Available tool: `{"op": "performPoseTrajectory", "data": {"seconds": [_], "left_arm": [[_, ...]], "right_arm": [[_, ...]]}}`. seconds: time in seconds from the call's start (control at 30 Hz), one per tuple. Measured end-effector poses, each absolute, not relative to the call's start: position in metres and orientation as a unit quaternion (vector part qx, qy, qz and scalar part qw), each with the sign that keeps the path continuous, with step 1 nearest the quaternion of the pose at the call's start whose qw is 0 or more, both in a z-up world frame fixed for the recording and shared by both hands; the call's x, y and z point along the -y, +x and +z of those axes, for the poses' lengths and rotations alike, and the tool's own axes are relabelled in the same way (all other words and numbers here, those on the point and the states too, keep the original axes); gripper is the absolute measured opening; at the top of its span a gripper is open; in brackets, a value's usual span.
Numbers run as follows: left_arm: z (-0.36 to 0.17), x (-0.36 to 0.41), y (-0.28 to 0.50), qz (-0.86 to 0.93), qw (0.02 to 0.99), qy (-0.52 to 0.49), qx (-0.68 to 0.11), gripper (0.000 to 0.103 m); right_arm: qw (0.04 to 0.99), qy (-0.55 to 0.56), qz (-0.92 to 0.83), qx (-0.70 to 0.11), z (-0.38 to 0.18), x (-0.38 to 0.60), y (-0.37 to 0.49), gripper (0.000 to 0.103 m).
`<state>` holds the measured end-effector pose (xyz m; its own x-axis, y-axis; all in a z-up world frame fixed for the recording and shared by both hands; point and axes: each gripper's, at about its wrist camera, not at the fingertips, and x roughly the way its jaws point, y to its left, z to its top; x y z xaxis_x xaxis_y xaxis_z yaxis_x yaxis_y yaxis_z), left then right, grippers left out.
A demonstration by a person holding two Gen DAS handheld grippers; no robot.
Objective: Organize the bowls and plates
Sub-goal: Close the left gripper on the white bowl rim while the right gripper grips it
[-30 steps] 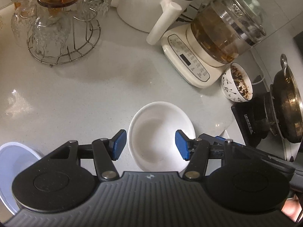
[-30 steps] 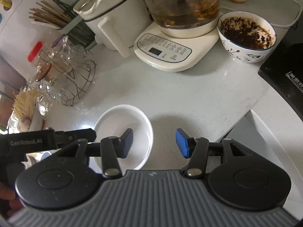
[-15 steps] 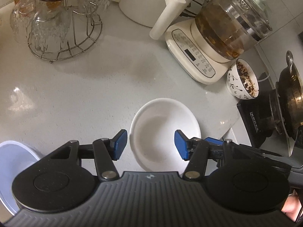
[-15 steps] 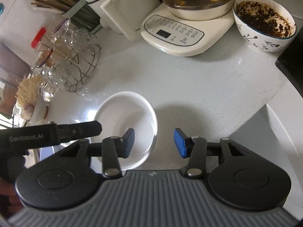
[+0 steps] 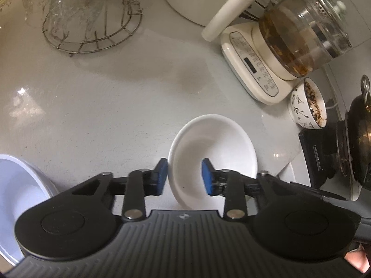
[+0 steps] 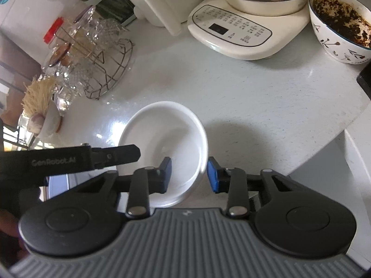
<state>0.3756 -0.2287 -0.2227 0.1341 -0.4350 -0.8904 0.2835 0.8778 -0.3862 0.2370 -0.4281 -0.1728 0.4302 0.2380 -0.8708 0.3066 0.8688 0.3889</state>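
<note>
One white bowl [image 5: 212,153] sits on the pale speckled kitchen surface [image 5: 104,106]. The left tool [image 5: 184,177] and right tool [image 6: 189,173] straddle opposite rims, jaws closing, pads not yet pressing. One patterned bowl [image 6: 339,24] and one kettle base [image 6: 241,34] stand behind.

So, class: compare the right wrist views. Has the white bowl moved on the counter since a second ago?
Cannot tell. The white bowl lies no nearer the wire rack; the shift in view looks like the camera's own.
</note>
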Motion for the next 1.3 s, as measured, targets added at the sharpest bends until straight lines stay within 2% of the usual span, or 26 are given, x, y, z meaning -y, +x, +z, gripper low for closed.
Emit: {"op": "performPoseTrajectory", "data": {"seconds": [0.13, 0.7, 1.3], "left_arm": [[-0.224, 0.223, 0.379, -0.235, 0.752, -0.066, -0.613, 0.022], [-0.199, 0.194, 0.383, -0.249, 0.750, -0.118, -0.601, 0.022], [-0.136, 0.131, 0.370, -0.246, 0.795, -0.144, -0.535, 0.022]], "right_arm": [[0.807, 0.252, -0.026, -0.534, -0.173, 0.429, 0.239, 0.027], [0.816, 0.243, -0.017, -0.524, -0.149, 0.417, 0.245, 0.024], [0.870, 0.190, 0.030, -0.455, -0.089, 0.365, 0.252, 0.024]]}}
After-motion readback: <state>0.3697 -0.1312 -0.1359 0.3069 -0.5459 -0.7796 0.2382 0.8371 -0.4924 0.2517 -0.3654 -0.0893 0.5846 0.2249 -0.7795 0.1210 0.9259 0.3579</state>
